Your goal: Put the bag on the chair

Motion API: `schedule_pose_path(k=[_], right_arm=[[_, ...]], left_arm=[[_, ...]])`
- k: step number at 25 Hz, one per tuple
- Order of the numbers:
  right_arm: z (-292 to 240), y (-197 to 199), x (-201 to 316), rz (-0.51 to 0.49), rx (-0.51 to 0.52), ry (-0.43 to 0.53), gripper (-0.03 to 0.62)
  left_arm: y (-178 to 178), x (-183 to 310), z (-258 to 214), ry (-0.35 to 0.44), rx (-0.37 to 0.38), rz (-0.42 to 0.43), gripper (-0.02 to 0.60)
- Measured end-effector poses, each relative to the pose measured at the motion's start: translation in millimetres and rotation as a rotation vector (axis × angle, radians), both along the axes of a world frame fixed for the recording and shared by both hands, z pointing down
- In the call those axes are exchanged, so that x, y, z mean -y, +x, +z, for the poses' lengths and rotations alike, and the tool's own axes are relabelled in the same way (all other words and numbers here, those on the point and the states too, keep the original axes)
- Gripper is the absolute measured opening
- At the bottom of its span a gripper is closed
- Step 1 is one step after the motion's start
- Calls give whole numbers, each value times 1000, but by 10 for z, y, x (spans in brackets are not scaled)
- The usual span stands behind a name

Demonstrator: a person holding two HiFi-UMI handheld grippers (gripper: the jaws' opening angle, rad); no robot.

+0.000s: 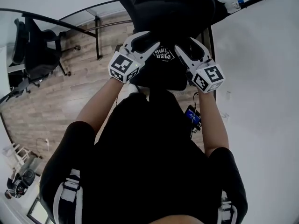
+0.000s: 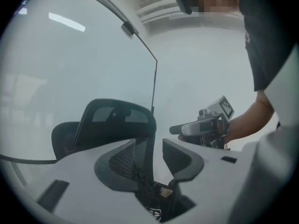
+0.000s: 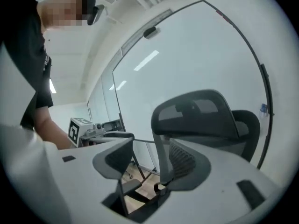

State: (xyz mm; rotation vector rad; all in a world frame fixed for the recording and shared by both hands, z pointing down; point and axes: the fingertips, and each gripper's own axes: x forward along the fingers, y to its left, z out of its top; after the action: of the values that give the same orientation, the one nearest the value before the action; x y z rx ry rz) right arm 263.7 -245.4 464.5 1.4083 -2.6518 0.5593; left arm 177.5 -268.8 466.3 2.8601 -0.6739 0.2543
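The bag (image 1: 161,73) is black with a white print on its top. It hangs between the two claws in front of the person's body, just before the black chair (image 1: 173,6), whose mesh back rises behind it. From the head view I cannot tell if the bag touches the seat. The left claw (image 1: 149,41) comes at the bag from the left side and the right claw (image 1: 186,48) from the right side, both with the tips pointing inward to the printed top. In the left gripper view the jaws stand wide at the tips, but dark bag material with a small brown tag and a bit of the white print sits low between them, so this claw holds the bag. In the right gripper view the jaws are also wide at the tips. A dark part of the bag is caught deep at their base, and the wooden floor (image 1: 70,97) shows through the gap. Both views look at the chair back against a pale glass wall (image 3: 196,55). A second office chair (image 1: 37,50) stands well apart at the left, on the floor.
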Motion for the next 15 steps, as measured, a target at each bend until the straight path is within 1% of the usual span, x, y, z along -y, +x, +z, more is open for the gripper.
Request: schedule_pose_path(k=[2, 5, 8, 10, 11, 13, 15], right_arm=[[-317, -82, -137, -11, 10, 60, 241], [-770, -187, -376, -21, -3, 143, 224], [-1093, -299, -614, -16, -28, 210, 201], [-1261, -324, -752, 16, -30, 257, 145], [-1349, -325, -811, 37, -28, 285, 101], [-1517, -328, -920, 72, -23, 333, 38], [-1649, -349, -1029, 84, -32, 366, 2]], left_arm=[[-12, -163, -320, 27, -31, 33, 175], [-32, -430, -740, 55, -60, 87, 151], [-63, -696, -989, 72, -48, 145, 107], [-93, -832, -1109, 87, -48, 162, 68], [-109, -877, -1175, 92, -60, 165, 49], [-141, -949, -1307, 97, -93, 170, 25], [-164, -1026, -1426, 100, -115, 175, 11]])
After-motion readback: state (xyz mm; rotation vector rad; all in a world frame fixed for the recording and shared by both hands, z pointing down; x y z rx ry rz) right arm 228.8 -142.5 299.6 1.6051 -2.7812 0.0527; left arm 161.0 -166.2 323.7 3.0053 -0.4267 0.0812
